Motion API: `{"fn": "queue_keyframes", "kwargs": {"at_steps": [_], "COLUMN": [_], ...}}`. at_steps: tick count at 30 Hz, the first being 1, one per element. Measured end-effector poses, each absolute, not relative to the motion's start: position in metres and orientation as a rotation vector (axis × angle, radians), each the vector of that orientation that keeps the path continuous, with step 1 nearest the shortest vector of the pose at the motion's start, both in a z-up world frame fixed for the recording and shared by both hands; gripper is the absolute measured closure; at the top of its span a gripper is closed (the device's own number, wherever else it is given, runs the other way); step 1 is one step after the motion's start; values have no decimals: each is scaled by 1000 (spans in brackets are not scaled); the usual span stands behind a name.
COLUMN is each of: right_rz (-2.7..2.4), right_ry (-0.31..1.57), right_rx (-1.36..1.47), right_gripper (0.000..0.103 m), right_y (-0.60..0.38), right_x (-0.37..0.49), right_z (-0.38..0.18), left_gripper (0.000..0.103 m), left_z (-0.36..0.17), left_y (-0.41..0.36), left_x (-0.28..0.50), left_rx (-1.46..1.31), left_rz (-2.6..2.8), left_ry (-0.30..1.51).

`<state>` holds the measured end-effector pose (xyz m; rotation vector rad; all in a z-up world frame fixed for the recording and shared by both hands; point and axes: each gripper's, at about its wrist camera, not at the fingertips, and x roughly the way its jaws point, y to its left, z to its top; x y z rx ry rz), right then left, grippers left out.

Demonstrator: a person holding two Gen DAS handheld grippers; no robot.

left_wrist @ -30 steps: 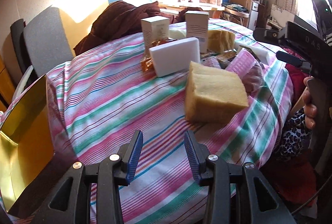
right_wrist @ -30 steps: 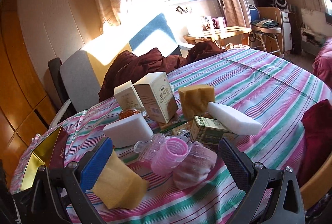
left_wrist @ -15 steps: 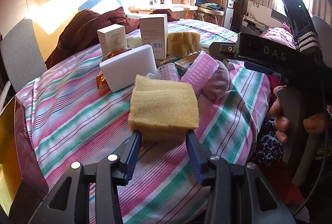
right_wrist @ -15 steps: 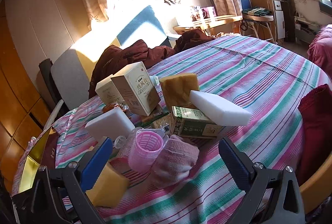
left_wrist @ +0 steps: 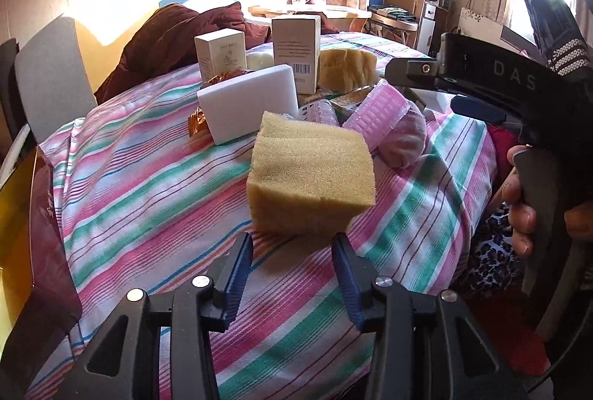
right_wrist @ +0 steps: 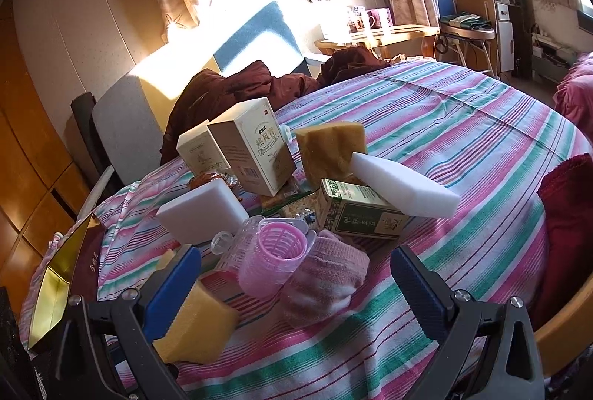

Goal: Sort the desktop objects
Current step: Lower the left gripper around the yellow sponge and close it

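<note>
A yellow sponge block (left_wrist: 311,177) lies on the striped tablecloth (left_wrist: 141,200), just beyond the blue pads of my left gripper (left_wrist: 292,251). That gripper is open and its pads are not touching the sponge. In the right wrist view the same sponge (right_wrist: 200,326) shows half hidden behind the left finger. My right gripper (right_wrist: 296,274) is wide open above a pink hair roller (right_wrist: 274,255) and a pink sock (right_wrist: 326,277), touching neither. Seen from the side, the right gripper (left_wrist: 481,81) is held by a hand (left_wrist: 519,207).
The pile holds a white foam block (right_wrist: 202,211), another white block (right_wrist: 404,185), two cream boxes (right_wrist: 252,148), a green box (right_wrist: 359,211) and a second sponge (right_wrist: 330,148). A gold-lined box (left_wrist: 15,214) stands at the left edge. A dark red garment (left_wrist: 166,36) lies behind.
The left gripper has swung right, so the yellow sponge now sits centred just ahead of its jaws, which stand slightly wider. The right gripper has hardly moved.
</note>
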<state>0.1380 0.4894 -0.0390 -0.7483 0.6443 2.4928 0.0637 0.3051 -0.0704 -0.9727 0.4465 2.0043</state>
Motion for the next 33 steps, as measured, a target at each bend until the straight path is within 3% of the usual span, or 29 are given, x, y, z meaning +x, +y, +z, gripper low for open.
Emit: {"fn": "queue_keyframes", "kwargs": {"at_steps": [8, 13, 15, 17, 22, 33], "right_rz": [2518, 2520, 2514, 2509, 2501, 2472], "right_ry": [627, 623, 627, 643, 649, 659], "right_rx": [-736, -723, -719, -717, -734, -719], "right_gripper": [0, 0, 0, 0, 0, 0], "right_y": [483, 482, 485, 487, 489, 500], "right_x": [137, 138, 140, 141, 139, 147], "right_z": [-31, -29, -29, -30, -35, -37], "left_gripper": [58, 44, 31, 28, 29, 29], "left_z": [-87, -90, -90, -91, -84, -66], "left_y": [296, 291, 286, 282, 287, 312], "left_x": [56, 50, 46, 42, 44, 49], "left_rx": [-1070, -1088, -1089, -1089, -1064, -859], "left_rz": [1976, 1914, 1876, 1842, 1862, 1865], "left_ry": [376, 287, 219, 157, 169, 384]}}
